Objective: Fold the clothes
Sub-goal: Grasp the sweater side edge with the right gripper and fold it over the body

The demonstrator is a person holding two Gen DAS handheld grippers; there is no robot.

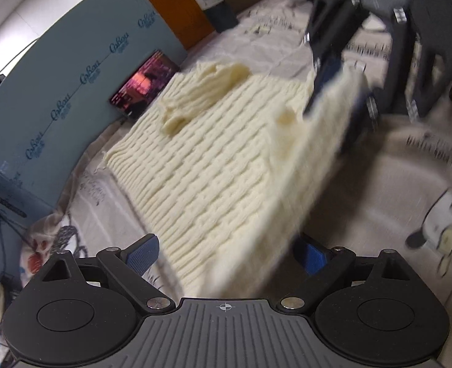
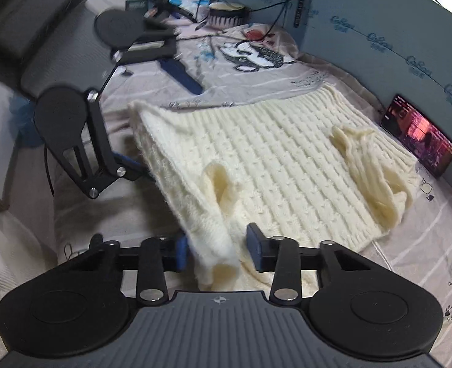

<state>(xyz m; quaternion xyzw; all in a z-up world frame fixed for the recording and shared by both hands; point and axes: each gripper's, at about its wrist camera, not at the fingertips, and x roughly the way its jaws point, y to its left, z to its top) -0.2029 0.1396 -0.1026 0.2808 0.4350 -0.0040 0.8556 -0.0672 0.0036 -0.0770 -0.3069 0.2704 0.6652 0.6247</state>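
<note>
Phone (image 2: 419,135) beside sweater (image 2: 271,159); blue board (image 2: 379,30) behind; printed sheet (image 2: 425,245) beneath.

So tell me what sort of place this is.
Probably a bedroom used as a recording spot: a cream knit sweater lies on a cartoon-print bedsheet, beside a blue foam board with a phone propped against it.

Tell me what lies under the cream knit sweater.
The cream knit sweater lies on a printed bedsheet, visible around its edges. Whatever is beneath its middle is covered. Its near edge is raised.
</note>
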